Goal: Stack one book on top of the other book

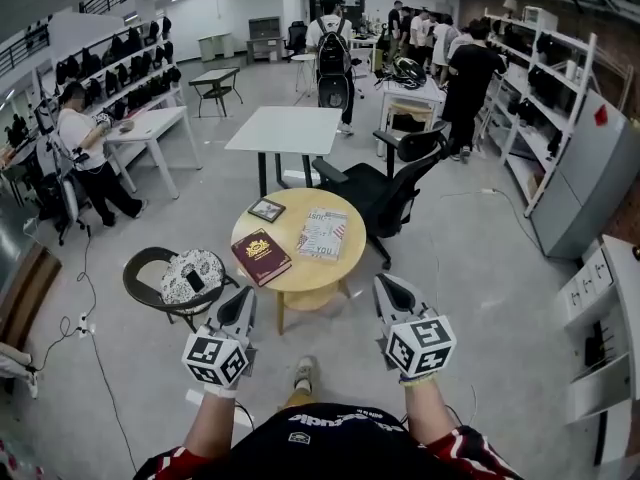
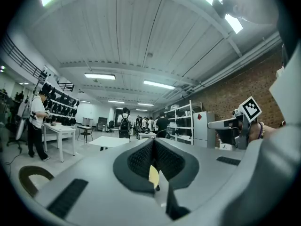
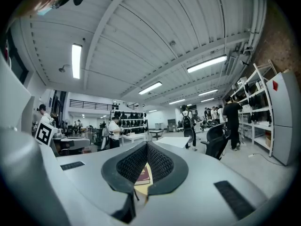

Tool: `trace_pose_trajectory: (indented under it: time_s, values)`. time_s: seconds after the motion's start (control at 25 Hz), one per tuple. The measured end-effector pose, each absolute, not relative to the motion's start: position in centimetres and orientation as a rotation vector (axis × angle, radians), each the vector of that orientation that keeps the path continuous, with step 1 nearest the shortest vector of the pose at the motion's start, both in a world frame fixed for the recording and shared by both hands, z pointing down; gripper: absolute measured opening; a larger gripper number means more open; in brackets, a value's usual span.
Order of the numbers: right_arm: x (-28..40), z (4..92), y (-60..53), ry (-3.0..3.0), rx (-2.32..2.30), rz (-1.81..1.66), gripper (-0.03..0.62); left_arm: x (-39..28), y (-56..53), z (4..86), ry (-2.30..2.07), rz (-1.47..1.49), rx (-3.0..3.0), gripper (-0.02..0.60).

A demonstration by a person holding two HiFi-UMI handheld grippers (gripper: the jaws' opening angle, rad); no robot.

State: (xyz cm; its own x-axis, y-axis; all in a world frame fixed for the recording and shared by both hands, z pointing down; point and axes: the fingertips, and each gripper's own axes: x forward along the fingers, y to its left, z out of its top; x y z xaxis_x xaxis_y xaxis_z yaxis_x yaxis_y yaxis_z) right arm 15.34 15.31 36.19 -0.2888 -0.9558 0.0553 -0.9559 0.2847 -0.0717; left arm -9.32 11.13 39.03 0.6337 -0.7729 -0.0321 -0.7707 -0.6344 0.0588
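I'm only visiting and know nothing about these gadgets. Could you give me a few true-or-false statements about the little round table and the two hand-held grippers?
1. The dark red book and the pale book lie side by side on the round table, not stacked. True.
2. The left gripper is clamped on the dark red book. False: its jaws are together on nothing, and it is held short of the table.
3. A small square frame also lies on the table. True.
4. The black office chair stands between the person and the table. False: it stands on the table's far side.
5. The right gripper has its jaws together and holds nothing. True.
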Motion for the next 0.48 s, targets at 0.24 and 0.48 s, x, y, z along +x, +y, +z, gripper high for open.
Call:
trace_pose_trajectory:
  time_s: [0.24,0.48]
  values:
    - [15.32,36.36,15.81,-2.513,1.876,0.156,0.029,-9.15,11.52,39.13,-1.312,-0.083,2.804,0.017]
    - [15.33,36.02,16.15,-2.516,1.876,0.156,0.029,-8.93,11.76,38.65,-1.305,-0.085,2.812,0.017]
